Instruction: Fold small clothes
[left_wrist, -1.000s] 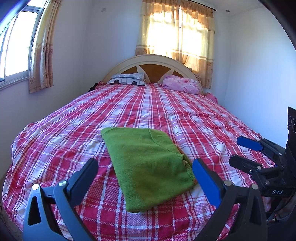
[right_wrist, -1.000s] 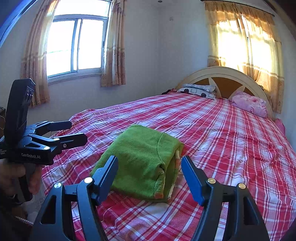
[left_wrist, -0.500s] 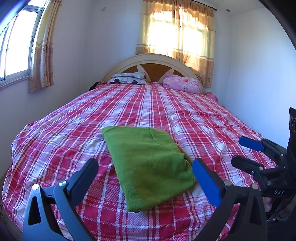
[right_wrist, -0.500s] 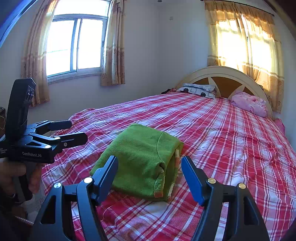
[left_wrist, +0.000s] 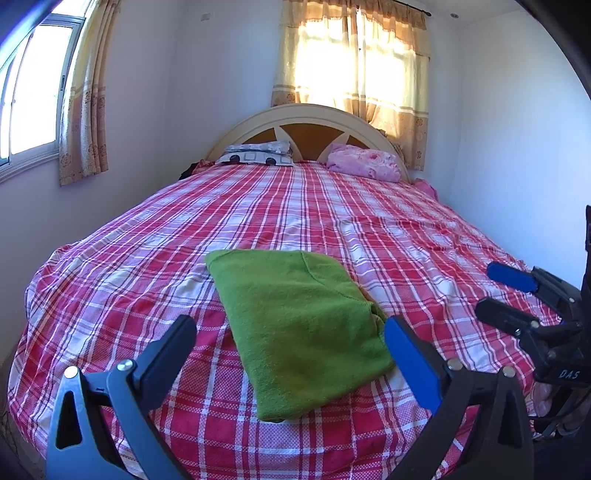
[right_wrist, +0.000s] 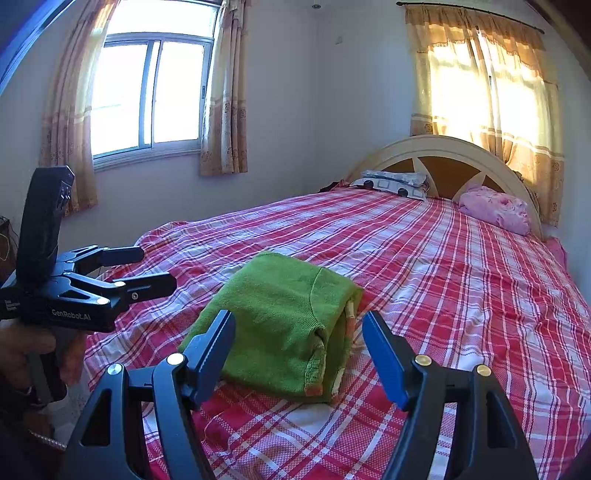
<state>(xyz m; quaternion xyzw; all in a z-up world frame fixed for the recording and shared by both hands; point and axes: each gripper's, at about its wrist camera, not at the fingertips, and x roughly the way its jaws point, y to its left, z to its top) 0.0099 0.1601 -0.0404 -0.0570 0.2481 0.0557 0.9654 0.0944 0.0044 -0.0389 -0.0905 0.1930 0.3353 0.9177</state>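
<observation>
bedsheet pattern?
Red, pink and white plaid bedsheet; clearest in the left wrist view.

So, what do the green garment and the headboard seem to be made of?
Green garment: likely a soft knit or fleece, matte and fuzzy, with ribbed edges at the folded end. Headboard: probably painted wood, a smooth cream arch around brown panels; whether solid wood or board, I cannot tell.

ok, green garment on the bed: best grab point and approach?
Green garment lies folded flat on the plaid bedspread. Probably pinch the stacked open edges at its near right end, coming in low from the foot of the bed; layers show there, top face offers nothing.
</observation>
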